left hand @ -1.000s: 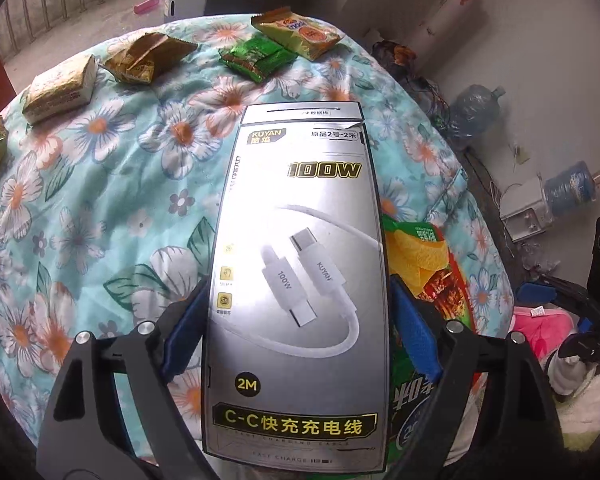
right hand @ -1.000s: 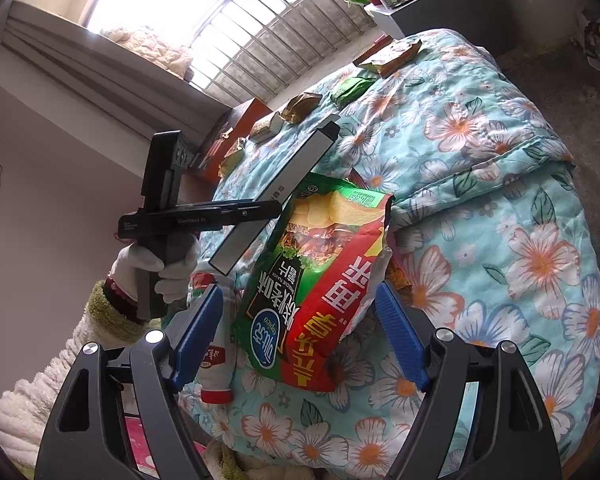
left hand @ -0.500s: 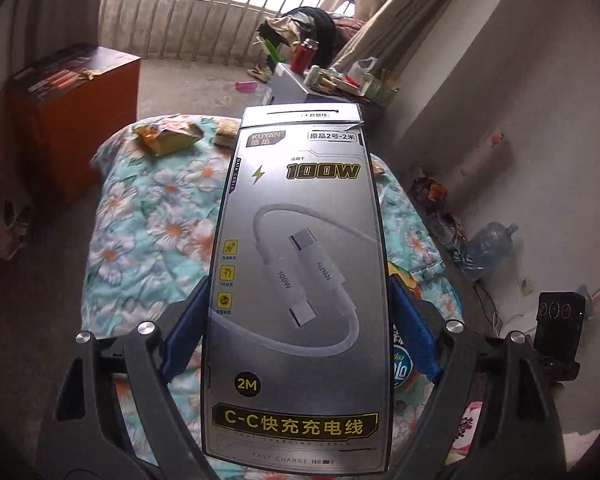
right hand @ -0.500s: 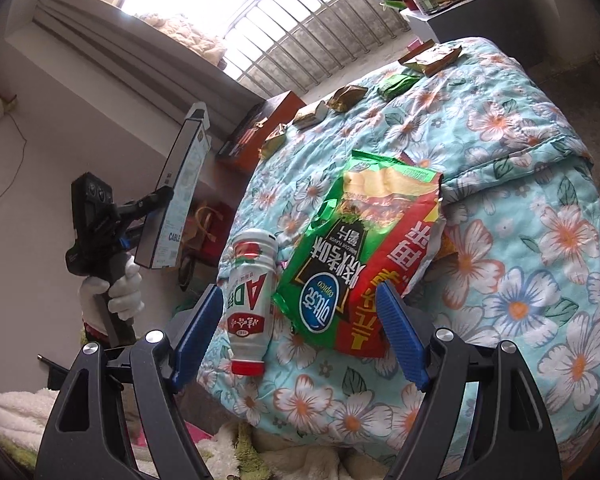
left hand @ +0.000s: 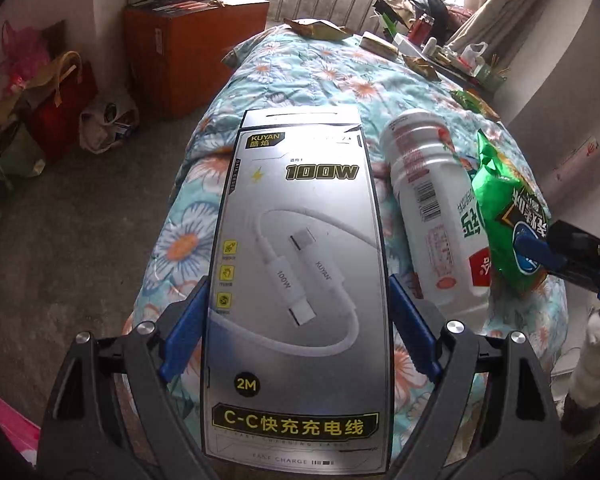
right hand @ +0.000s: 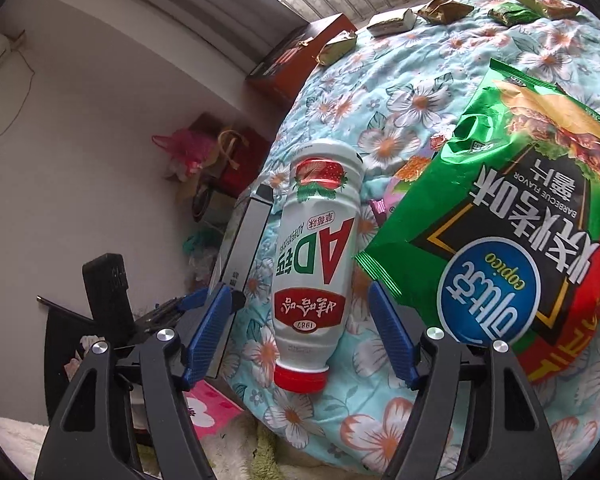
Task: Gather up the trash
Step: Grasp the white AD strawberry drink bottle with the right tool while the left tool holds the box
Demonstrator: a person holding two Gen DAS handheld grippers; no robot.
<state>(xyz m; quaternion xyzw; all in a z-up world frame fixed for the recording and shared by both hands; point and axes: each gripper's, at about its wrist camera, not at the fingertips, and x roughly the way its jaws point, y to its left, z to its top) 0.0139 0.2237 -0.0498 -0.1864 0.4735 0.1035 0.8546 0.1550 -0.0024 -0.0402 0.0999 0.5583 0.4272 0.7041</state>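
Now right gripper moved from chips bag to straddle yogurt bottle, jaws closing, not yet touching; left gripper stays clamped on cable box.

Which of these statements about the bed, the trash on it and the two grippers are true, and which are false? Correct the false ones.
1. The left gripper holds a cable box between its fingers. True.
2. The white bottle stands upright on the quilt. False: it lies on its side, red cap toward the right wrist camera.
3. The green chip bag lies beside the bottle. True.
4. The right gripper is clamped on the chip bag. False: its closing fingers flank the bottle without touching it.
5. Several small wrappers lie at the far end of the bed. True.
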